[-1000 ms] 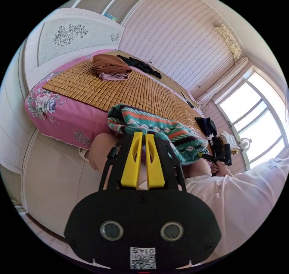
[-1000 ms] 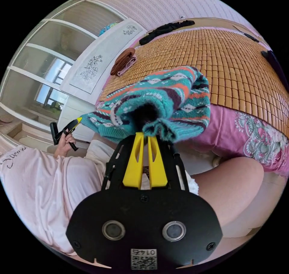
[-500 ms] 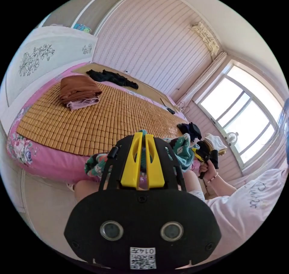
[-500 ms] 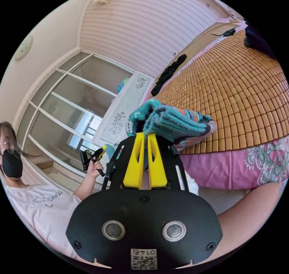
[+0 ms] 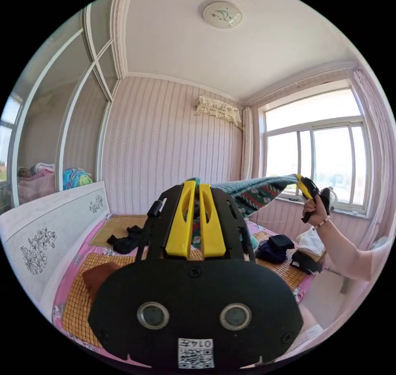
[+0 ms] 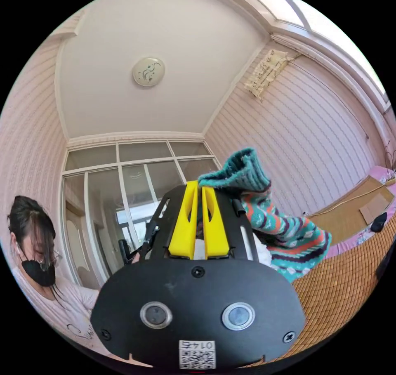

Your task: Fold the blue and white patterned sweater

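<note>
Sweater (image 5: pixel 255 191) was up in the air above the bed (image 5: pixel 82 305), stretched between the two hand-held grippers.

Left hand-held gripper (image 5: pixel 194 184): yellow jaws close together, nearly parallel, teal knit caught at the tips. Rest of the sweater ran off toward the window (image 5: pixel 321 160) as a taut band, striped teal, red and dark.

Right hand-held gripper (image 6: pixel 198 185): jaws likewise narrow, clamped on a bunched teal ribbed edge of the sweater (image 6: pixel 264 210). Body of the garment hung down beside the jaws and draped toward the bamboo mat (image 6: pixel 342 284).

In the left gripper view the right hand-held gripper (image 5: pixel 303 185) showed at the far end of the stretched band, yellow tips pinching the fabric, held in the person's hand (image 5: pixel 313 212) with the forearm raised in front of the window.

On the bed in the left gripper view: bamboo mat (image 5: pixel 78 300) over a pink floral sheet, a folded brown garment (image 5: pixel 97 276) partly hidden behind the left hand-held gripper's body, a black garment (image 5: pixel 123 241) near the white headboard (image 5: pixel 45 234), dark clothes (image 5: pixel 272 247) piled at the window end.

Ceiling lamp (image 6: pixel 148 71) was in the right gripper view; the person's upper body in a light shirt (image 6: pixel 70 309) sat at the edge of that view.
</note>
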{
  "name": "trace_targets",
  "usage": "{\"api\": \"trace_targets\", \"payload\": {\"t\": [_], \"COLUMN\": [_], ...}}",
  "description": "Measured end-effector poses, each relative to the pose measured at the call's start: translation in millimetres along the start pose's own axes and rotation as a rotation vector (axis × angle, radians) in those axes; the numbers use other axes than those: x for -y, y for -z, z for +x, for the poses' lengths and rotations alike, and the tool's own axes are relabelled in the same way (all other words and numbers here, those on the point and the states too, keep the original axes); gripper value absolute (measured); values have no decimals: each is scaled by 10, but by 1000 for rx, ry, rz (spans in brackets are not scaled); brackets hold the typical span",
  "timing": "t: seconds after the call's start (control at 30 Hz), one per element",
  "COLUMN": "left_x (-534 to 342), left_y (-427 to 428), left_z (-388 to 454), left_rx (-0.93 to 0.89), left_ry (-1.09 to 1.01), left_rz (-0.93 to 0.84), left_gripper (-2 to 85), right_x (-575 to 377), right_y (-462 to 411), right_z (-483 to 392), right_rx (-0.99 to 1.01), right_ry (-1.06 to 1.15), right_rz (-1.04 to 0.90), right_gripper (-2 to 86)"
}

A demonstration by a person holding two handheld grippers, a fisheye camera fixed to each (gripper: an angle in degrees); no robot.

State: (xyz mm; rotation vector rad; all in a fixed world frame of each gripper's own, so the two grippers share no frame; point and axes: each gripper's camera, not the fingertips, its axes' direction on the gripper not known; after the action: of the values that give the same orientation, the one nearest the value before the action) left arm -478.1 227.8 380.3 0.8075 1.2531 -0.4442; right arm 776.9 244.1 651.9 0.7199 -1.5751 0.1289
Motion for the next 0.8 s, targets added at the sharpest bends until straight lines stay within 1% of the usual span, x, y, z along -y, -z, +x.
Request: {"api": "trace_targets", "payload": {"t": [0.03, 0.1, 0.13, 0.17, 0.2, 0.23, 0.3, 0.33, 0.4, 0.43, 0.5, 0.53, 0.6, 0.63, 0.73, 0.8], "left_x": [-78, -555, -719, -1078, -1488, -1706, -2631, -2873, -3809, -4011, -4533, -4601, -4732, -4753, -4893, -4999], "left_y": [8, 28, 25, -14, -52, -72, -242, -298, -528, -588, -749, -781, -863, -883, -974, -1005], "left_z": [36, 116, 119, 112, 103, 101, 160, 195, 358, 410, 624, 674, 816, 838, 855, 766], "left_rx": [-10, -42, -44, -54, -66, -68, -87, -90, -105, -113, -182, -187, -180, -189, -203, -201], "left_ry": [-6, -7, 3, 26, 54, 75, 149, 155, 201, 199, 188, 170, 104, 95, 97, 188], "left_rz": [-8, -81, -108, -197, -281, -324, -577, -652, -927, -1001, -1147, -1171, -1193, -1194, -1201, -1184], "left_gripper": [-10, -9, -9, -9, -9, -9, -9, -9, -8, -7, -6, -5, -2, -1, 9, 16], "right_x": [-68, -520, -670, -1009, -1390, -1591, -2387, -2571, -3141, -3231, -3498, -3519, -3516, -3515, -3527, -3500], "right_y": [85, 404, 475, 614, 763, 839, 1132, 1203, 1422, 1455, 1420, 1397, 1319, 1307, 1303, 1371], "right_z": [-19, -97, -96, -56, 20, 60, 246, 295, 492, 508, 531, 497, 335, 313, 285, 260], "right_rx": [-6, -120, -154, -222, -284, -317, -470, -506, -640, -672, -691, -710, -754, -757, -757, -747], "right_ry": [11, 91, 94, 68, -2, -38, -213, -265, -461, -476, -523, -497, -375, -365, -395, -435], "right_rz": [-32, -186, -235, -334, -433, -479, -676, -719, -903, -933, -1117, -1145, -1200, -1209, -1234, -1218], "right_gripper": [3, 4, 4, 4, 4, 4, 4, 4, 4, 4, 5, 5, 6, 6, 7, 9]}}
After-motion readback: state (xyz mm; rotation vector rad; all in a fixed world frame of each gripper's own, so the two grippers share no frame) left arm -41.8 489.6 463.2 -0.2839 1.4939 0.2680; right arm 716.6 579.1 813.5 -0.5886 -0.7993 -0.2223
